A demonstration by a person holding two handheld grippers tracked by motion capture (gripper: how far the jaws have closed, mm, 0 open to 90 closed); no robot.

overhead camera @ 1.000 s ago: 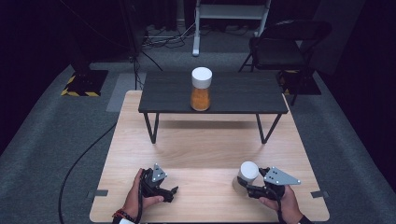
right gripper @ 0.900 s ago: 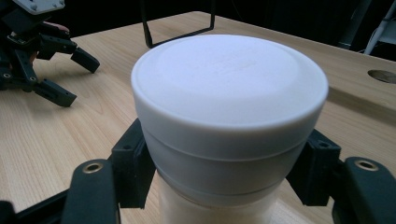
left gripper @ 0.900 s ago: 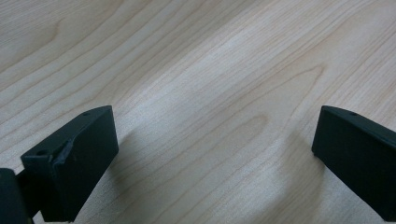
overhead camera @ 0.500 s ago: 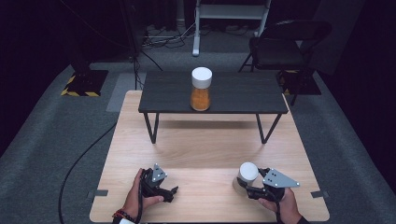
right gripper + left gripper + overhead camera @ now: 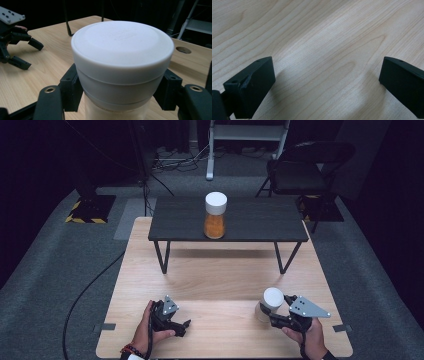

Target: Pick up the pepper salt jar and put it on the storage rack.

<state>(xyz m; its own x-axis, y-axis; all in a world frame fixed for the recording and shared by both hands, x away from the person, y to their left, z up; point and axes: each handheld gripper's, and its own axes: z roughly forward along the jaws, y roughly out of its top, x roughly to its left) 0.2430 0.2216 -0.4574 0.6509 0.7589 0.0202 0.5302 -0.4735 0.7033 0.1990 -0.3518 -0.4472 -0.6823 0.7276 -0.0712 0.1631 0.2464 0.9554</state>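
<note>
- The right gripper (image 5: 271,316) is closed on a jar (image 5: 270,304) with a white lid (image 5: 122,47). In the right gripper view its jaws press on opposite sides of the jar, just under the lid's lower edge.
- The jar stands upright on the counter (image 5: 220,285), directly ahead of this gripper and between its jaws. Whether its base rests on the wood or is a little clear of it, I cannot tell.
- The left gripper (image 5: 181,326) rests low over the counter with its jaws wide apart and nothing between them; bare wood lies ahead of it in the left gripper view.
- The jar's pale body looks rigid, probably smooth plastic or glass, so it should not give under pressure but could slip if held loosely.
- The lid looks wider than the body, and its lower edge forms a lip. Holding just below that lip, as now, should stop the jar sliding down through the jaws.
- How heavy it is depends on its filling, which the pictures do not show clearly. Held this high, a full jar may swing at the bottom, so it should be kept upright.
- Far beyond both grippers, a second jar (image 5: 215,215) with orange contents stands on a dark raised shelf (image 5: 260,222).
</note>
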